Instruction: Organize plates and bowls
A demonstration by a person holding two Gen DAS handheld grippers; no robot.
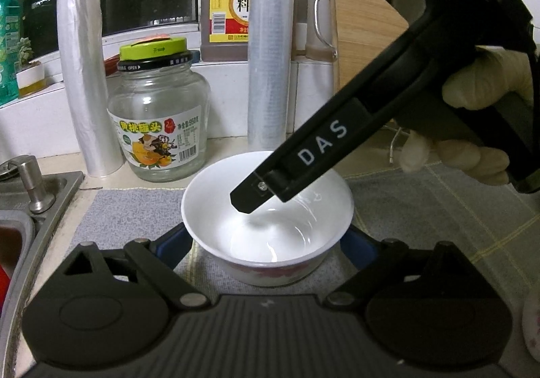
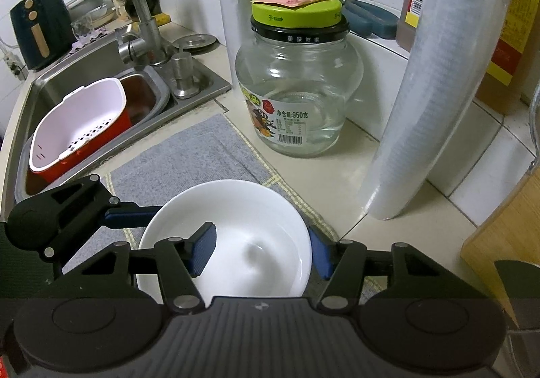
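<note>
1. at far left is the sink (image 2: 40,81) with a white colander (image 2: 77,121) in it. no dish of yours is there.
2. next, on the grey mat (image 1: 128,209), your left gripper (image 1: 265,243) has its blue pads (image 1: 172,246) on either side of the bowl, low on its wall. they lie right against it, but i cannot tell whether they press or merely flank it.
3. the white bowl (image 1: 266,209) stands upright and empty on the mat, in front of the glass jar (image 1: 158,121).
4. your right gripper (image 2: 261,253) is released and straddles the bowl's right-hand wall, with one finger (image 1: 246,199) inside and the other outside the rim. nothing is clamped yet.
5. judging from this, you are at the grasp step for this one bowl. the next move calls for closing the right fingers on the rim wall, then freeing the left side before lifting.
6. to the right stands a tall plastic roll (image 2: 435,91), near the bowl. lift straight up to keep away from it and the jar.
7. no stack or rack for the bowl is in view.
</note>
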